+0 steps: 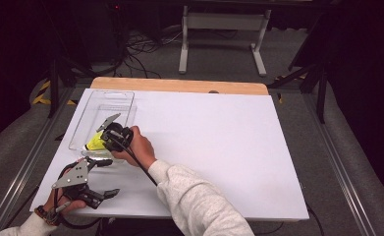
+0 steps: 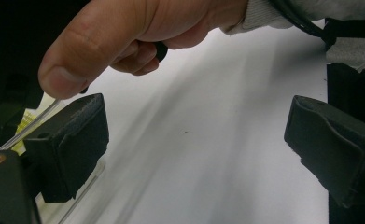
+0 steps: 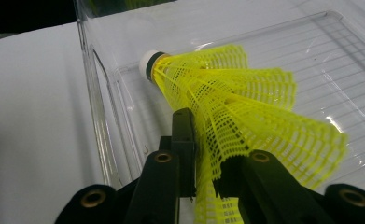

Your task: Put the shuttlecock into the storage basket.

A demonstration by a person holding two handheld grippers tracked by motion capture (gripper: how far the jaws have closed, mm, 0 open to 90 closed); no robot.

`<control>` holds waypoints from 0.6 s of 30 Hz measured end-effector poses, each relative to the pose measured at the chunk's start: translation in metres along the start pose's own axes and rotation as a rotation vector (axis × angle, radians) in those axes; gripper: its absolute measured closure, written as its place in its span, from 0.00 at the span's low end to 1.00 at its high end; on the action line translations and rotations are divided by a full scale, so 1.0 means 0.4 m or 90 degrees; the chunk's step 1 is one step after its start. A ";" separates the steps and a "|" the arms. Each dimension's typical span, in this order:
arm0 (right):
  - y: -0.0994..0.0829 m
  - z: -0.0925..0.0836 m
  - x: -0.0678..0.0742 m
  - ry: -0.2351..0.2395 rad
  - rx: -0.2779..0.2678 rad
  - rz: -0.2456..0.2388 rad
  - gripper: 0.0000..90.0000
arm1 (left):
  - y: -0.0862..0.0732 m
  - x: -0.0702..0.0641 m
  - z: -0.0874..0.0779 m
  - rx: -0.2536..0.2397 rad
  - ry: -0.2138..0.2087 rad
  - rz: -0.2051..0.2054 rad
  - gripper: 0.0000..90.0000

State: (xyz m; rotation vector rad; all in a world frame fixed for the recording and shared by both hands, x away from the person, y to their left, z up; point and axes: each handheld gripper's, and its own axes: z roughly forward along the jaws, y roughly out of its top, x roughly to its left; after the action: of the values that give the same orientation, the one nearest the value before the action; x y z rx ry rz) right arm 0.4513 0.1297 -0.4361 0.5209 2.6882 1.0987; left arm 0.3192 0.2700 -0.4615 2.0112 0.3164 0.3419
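Nearest the lens, right gripper (image 3: 203,158) pinching the skirt of a yellow shuttlecock (image 3: 245,116), black jaws close together with the mesh squashed between them. Looks like a grip that's just starting to slacken, though still pressing on the plastic. White cork end pointing away from the gripper, toward the near-left corner of the clear tray (image 3: 339,42).

Shuttlecock hanging low inside that tray, just within its near end wall, maybe touching the ribbed floor, hard to say for sure. From the high view, same story: yellow blob (image 1: 96,143) at the tray's near end (image 1: 123,96), right hand wrapped around the gripper just over it.

Left gripper (image 1: 94,178) parked nearer the person than the tray, jaws spread wide, nothing between them, just resting above the white tabletop (image 1: 219,147).

Pretty clearly the drop-off step: shuttlecock being placed into the tray. Next move probably needs a full release, then a straight lift back so the jaws don't snag the mesh and drag it out again. Light thing, could easily tip or roll.
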 end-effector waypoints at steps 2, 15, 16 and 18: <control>-0.002 -0.001 -0.001 -0.001 -0.002 0.006 0.82 | 0.001 -0.001 0.000 0.000 0.001 0.002 0.08; -0.009 -0.074 -0.003 -0.028 -0.031 0.000 0.67 | 0.000 0.002 0.000 0.002 0.004 0.000 0.08; -0.010 -0.080 -0.003 -0.032 -0.034 -0.001 0.67 | 0.000 0.001 0.000 0.002 0.004 0.000 0.08; -0.013 -0.094 -0.002 -0.034 -0.040 -0.003 0.67 | 0.000 0.001 0.001 0.001 0.005 -0.002 0.08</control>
State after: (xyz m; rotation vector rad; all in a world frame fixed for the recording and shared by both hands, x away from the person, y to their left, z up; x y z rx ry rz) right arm 0.4393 0.1022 -0.4131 0.5255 2.5980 1.1475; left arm 0.3196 0.2699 -0.4616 2.0114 0.3245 0.3474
